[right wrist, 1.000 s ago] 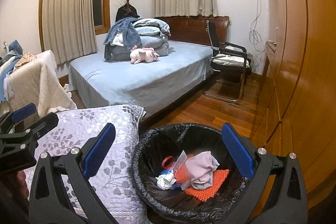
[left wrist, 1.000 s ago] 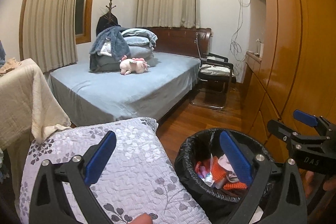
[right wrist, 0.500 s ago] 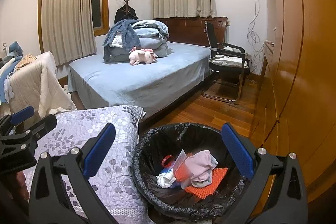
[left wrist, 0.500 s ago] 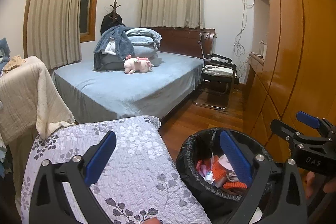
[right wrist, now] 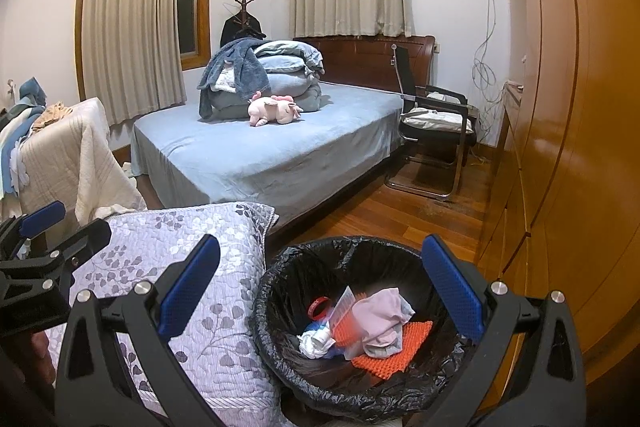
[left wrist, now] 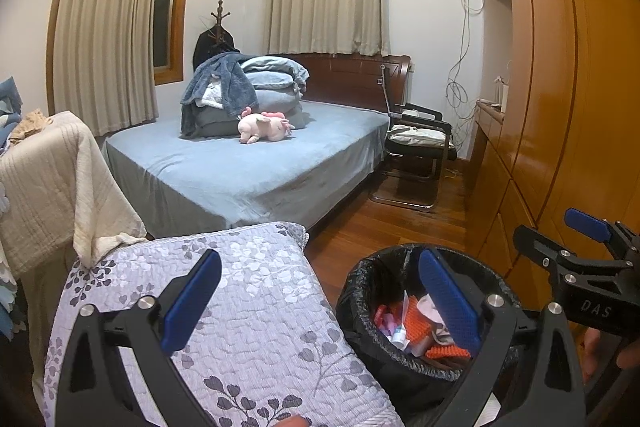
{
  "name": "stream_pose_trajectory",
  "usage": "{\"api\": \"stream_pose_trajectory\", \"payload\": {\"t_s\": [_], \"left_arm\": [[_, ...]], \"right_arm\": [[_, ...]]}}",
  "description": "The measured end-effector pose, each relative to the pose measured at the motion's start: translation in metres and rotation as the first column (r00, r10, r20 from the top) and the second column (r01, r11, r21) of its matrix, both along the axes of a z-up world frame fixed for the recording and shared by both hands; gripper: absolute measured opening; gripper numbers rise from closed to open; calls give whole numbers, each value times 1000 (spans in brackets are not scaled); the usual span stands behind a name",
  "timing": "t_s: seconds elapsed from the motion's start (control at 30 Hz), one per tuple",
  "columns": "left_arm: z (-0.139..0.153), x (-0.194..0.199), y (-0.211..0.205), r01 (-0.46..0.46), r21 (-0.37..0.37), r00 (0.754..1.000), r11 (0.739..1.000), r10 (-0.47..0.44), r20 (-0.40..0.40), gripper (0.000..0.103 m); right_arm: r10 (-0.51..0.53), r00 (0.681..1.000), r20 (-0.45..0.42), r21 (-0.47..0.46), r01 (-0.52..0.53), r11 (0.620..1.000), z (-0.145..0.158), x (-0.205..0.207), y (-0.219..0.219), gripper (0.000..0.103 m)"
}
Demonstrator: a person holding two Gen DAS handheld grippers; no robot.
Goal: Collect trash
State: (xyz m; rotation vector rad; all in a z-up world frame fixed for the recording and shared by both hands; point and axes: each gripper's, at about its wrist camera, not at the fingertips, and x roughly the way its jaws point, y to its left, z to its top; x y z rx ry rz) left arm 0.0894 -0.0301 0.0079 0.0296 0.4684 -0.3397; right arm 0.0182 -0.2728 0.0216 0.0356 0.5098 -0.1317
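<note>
Both cameras have drawn back and tipped up slightly since a second ago, so more of the bedroom shows while the bin sits lower in view.

From the left wrist, the left gripper hangs with its blue pads spread wide and nothing between them, one over the floral quilted cushion, the other over the black-bagged trash bin. Collected trash lies inside the bin: orange mesh, wrappers, pale cloth. At the far right the right gripper hovers beside the bin.

From the right wrist, the right gripper is likewise wide and empty, centred above the trash bin, likely because it has nothing left to drop. The trash rests at the bottom. No loose litter is visible on the wooden floor or blue bed, so collection looks near done.
</note>
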Motion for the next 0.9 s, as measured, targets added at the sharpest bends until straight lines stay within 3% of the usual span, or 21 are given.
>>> {"api": "stream_pose_trajectory", "payload": {"t_s": [0.9], "left_arm": [[0,0,6,-6,12,1000,1000,6,-7,97]], "right_arm": [[1,1000,-4,-1,-1,1000,3,-3,2,98]]}}
